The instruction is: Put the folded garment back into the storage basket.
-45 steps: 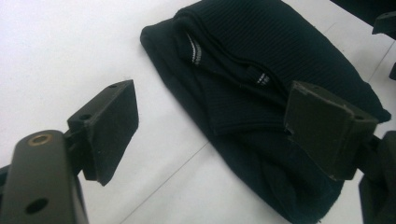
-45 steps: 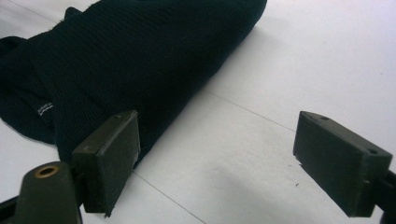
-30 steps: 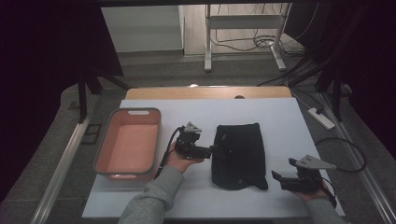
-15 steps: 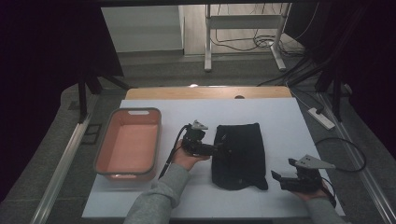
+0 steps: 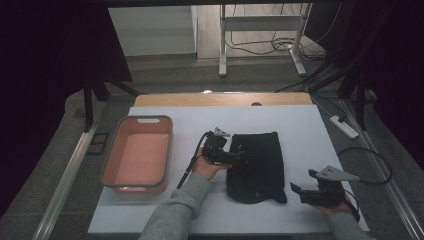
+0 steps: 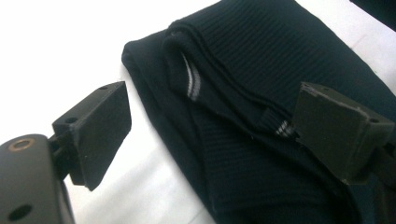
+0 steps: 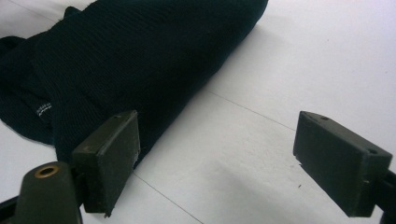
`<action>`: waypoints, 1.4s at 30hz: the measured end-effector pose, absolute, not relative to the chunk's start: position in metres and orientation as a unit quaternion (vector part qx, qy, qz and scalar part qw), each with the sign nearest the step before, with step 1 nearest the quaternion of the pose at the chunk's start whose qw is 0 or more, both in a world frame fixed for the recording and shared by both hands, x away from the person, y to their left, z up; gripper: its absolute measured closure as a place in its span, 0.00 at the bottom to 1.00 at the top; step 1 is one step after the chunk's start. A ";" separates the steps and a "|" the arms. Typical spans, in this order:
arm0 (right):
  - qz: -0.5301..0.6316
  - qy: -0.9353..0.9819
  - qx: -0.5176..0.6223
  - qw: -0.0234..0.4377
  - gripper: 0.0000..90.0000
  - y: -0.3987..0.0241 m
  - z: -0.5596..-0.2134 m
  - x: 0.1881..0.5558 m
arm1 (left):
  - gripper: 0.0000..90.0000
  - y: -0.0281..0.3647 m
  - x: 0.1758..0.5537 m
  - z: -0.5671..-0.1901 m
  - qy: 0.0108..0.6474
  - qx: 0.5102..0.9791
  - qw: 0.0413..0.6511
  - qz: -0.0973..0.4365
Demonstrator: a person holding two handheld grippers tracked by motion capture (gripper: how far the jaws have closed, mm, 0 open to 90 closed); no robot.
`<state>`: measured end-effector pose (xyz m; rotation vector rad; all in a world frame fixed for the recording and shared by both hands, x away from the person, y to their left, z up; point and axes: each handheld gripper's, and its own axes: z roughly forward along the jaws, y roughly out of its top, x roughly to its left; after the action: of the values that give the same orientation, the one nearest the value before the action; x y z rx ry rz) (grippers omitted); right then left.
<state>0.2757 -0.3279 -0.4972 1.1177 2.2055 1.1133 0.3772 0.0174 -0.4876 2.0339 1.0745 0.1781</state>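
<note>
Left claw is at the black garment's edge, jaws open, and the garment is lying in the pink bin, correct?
Not quite. The black garment lies on the white table, beside the pink bin, as the high view shows. The left claw is indeed open at its edge.

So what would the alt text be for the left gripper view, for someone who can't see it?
Two black jaws of the left gripper stand wide open around the edge of a folded black knit garment lying on a white table. Short white stripes show in the garment's folds.
</note>
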 end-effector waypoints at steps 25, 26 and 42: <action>0.403 0.796 0.400 0.211 0.17 -0.327 -0.497 0.276 | 0.13 -0.004 0.395 -0.498 0.421 0.807 0.412 0.053; 0.402 0.796 0.401 0.211 0.17 -0.328 -0.497 0.277 | 0.13 -0.005 0.396 -0.499 0.421 0.808 0.410 0.054; 0.405 0.794 0.402 0.209 0.17 -0.329 -0.497 0.277 | 0.13 -0.015 0.412 -0.508 0.437 0.807 0.393 0.054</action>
<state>0.2767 -0.3285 -0.4972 1.1187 2.2084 1.1266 0.4124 -0.0146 -0.5079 2.0486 1.1097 0.1367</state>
